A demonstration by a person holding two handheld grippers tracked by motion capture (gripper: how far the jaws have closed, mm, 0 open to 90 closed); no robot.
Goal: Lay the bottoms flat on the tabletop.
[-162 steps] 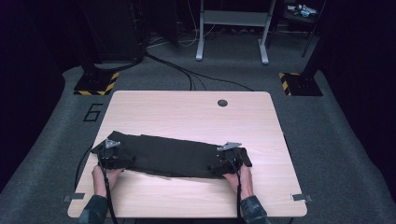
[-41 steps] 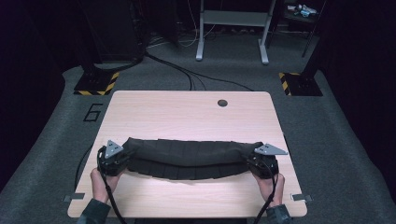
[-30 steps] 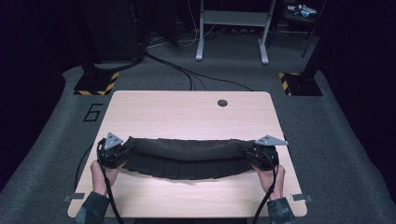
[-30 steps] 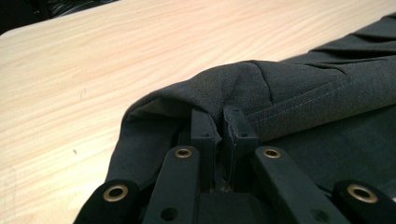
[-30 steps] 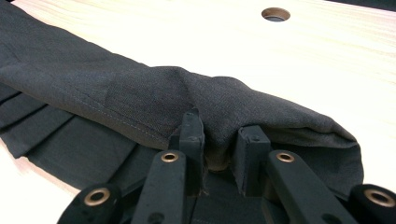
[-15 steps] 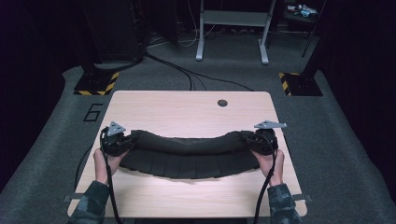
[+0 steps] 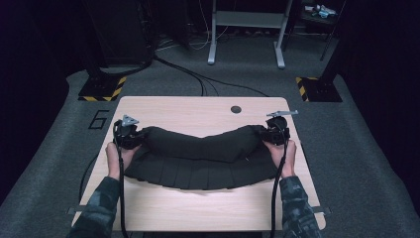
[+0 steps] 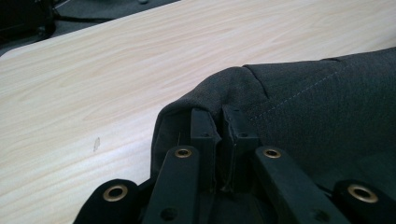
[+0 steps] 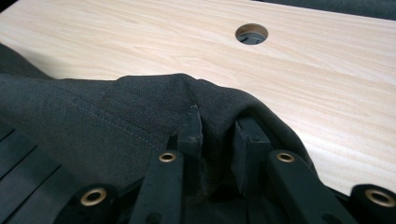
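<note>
Left claw (image 7: 132,135) clamped tight on the left end of a dark pleated skirt (image 7: 200,158); in the left gripper view, black pads (image 8: 205,133) pinched together with a fold of cloth (image 8: 299,112) squeezed between them. Right claw (image 7: 274,133) likewise closed on the right end; in the right gripper view, fabric (image 9: 116,121) bunched between the nearly shut pads (image 9: 191,130).

Compared with half a second ago: both claws farther up the table (image 7: 198,106), away from the person, and slightly higher. Skirt carried along with them, its rolled upper edge now sagging in the middle between two raised ends. Pleated hem still draped on the wood below, trailing toward the near edge.

Skirt lying across the middle of the table, long axis running left to right, from one claw to the other. Thick folded edge facing the far side; pleats pointing back toward the person. Round cable hole (image 7: 236,109) in the table beyond the skirt, well apart from it. Hands (image 7: 116,156) gripping each tool just below the cloth ends.
</note>
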